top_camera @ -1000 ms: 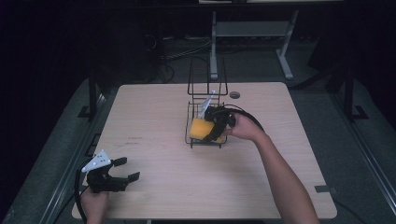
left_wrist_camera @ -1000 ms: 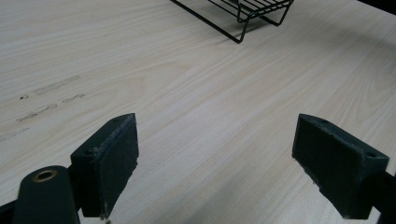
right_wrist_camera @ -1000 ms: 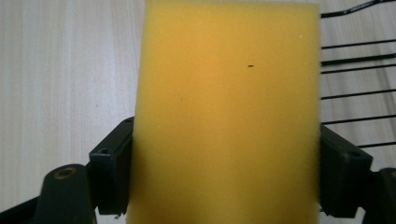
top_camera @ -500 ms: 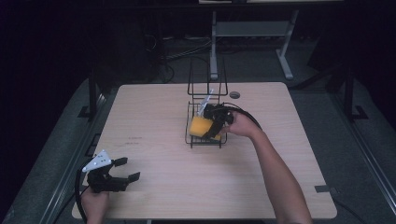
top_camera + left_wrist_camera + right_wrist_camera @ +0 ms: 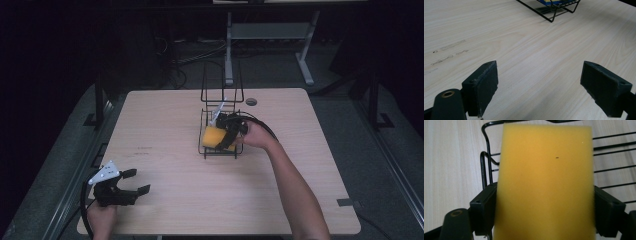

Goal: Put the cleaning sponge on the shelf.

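Note:
A yellow sponge (image 5: pixel 213 136) is clamped between the jaws of my right gripper (image 5: pixel 223 138), just over the low tray of a black wire rack (image 5: pixel 220 95) in the middle of the table. In the right gripper view the sponge (image 5: pixel 545 182) stands broad and flat between both pads, with the rack's wires (image 5: pixel 486 157) behind it. My left gripper (image 5: pixel 134 183) rests near the table's front left corner, open, with bare wood between its pads (image 5: pixel 484 83). The rack's corner (image 5: pixel 552 10) lies far ahead of it.
The light wooden table (image 5: pixel 165 120) has a small dark round disc (image 5: pixel 251 101) near its far edge, behind the rack. A grey metal stand (image 5: pixel 265 35) is on the floor beyond the table. The surroundings are dark.
My right gripper has carried the sponge slightly toward the rack's left front side and lower. The left gripper has stayed put.

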